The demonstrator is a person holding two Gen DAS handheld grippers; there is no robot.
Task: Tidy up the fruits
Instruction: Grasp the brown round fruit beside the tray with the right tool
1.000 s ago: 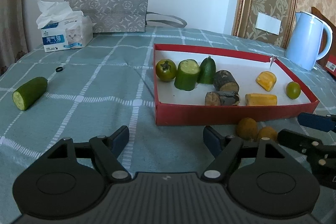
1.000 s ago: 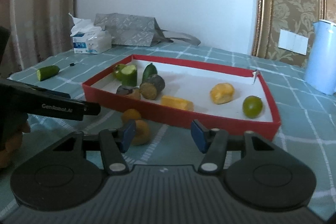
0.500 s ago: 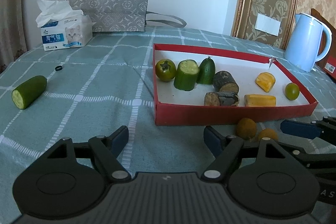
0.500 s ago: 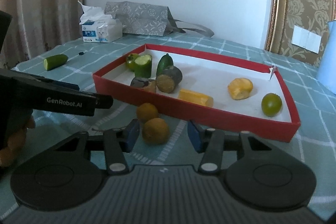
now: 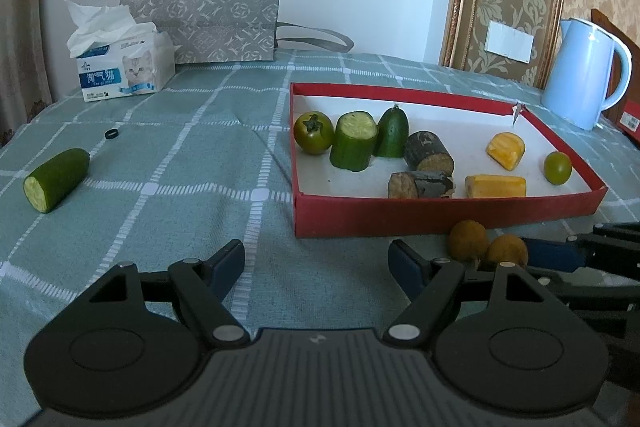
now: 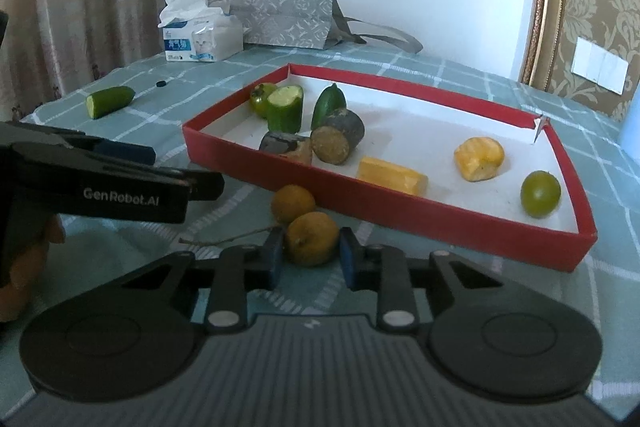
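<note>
- The right gripper (image 6: 308,259) is closing around the near brown fruit (image 6: 311,243); pad contact is unclear.
- The left gripper (image 5: 316,267), reading "GenRobot.AI", stands open, empty.
- The tissue box (image 5: 126,75) print is illegible.

I see a table covered with a green checked cloth (image 5: 192,155). On it, at the left, lies a cut cucumber piece (image 5: 56,179) and a small black ring (image 5: 112,133). Far left stands a tissue box (image 5: 124,71), beside it a grey bag (image 5: 216,27). A red tray (image 5: 440,217) sits at the right, with two brown fruits (image 5: 486,247) near it and a blue kettle (image 5: 580,83) far right.
</note>
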